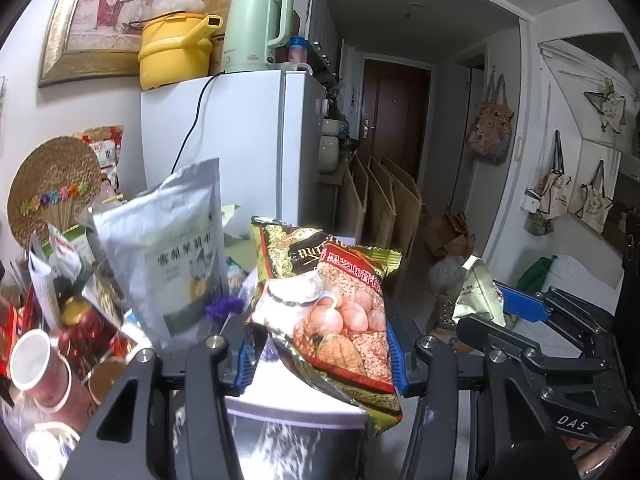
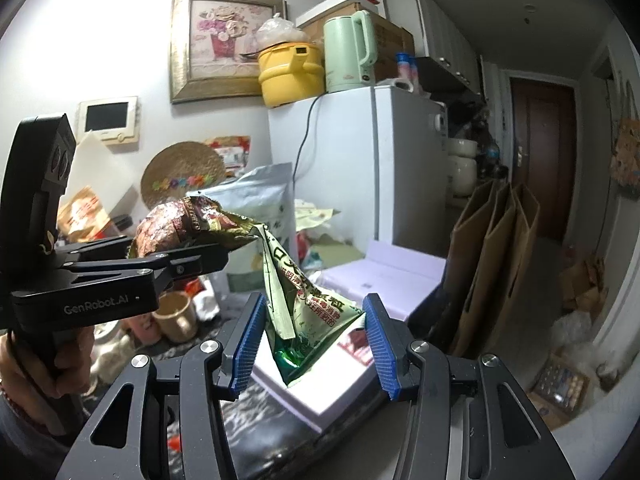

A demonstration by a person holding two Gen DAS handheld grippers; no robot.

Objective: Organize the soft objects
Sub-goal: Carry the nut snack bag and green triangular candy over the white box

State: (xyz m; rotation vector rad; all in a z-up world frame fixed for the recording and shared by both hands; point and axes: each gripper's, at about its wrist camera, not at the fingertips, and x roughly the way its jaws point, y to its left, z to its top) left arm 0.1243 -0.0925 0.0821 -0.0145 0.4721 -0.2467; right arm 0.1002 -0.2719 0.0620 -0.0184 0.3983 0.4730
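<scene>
The left gripper (image 1: 320, 354) is clamping a red-and-gold snack bag (image 1: 332, 316) above the white box (image 2: 384, 276) edge. The right gripper (image 2: 308, 346) is pinching a green packet (image 2: 298, 300); its lower tip is hanging between the pads, contact unclear. Clutter is crowding the left side.

A white fridge (image 2: 352, 168) carries a yellow pot (image 2: 290, 70) near its left edge, with a mint green kettle (image 2: 348, 52) just beside it on the right. A framed flower picture (image 2: 224, 40) hangs behind; brown paper bags (image 2: 492, 264) lean right of the fridge
</scene>
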